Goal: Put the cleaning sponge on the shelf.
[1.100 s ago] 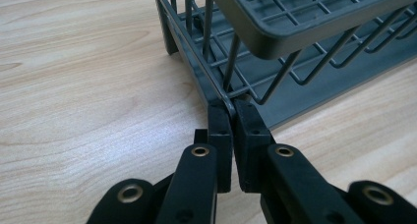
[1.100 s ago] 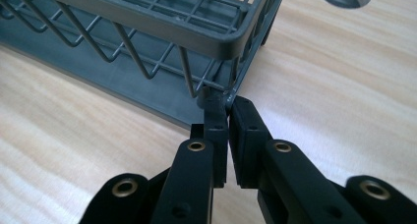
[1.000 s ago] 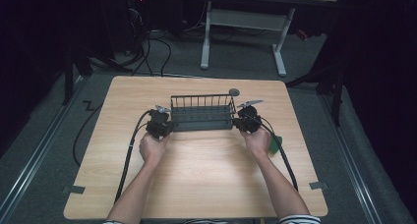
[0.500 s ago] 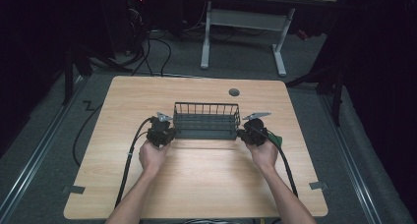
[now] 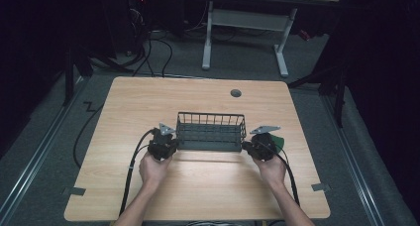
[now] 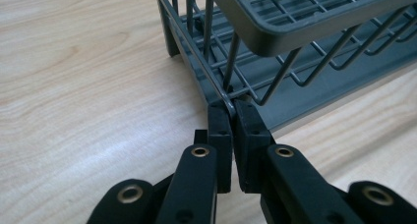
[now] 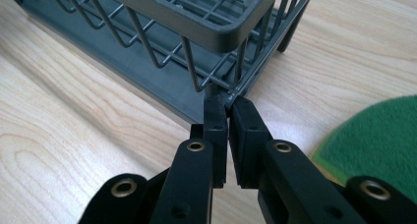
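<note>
This is looking like a lab or recording room: a pale wood-topped table [image 5: 198, 186] is standing on grey carpet [image 5: 44, 151]. Black cables [image 5: 163, 42] are trailing behind it, near a white-legged desk [image 5: 242, 23], with darkness surrounding everything.

The dark grey wire basket [image 5: 211, 132] stood upright on the table, near its middle. It was rectangular and open-topped, with a solid rim band above thin vertical wires and a grid floor. Each of its 2 short ends was clamped at a lower wire.
</note>
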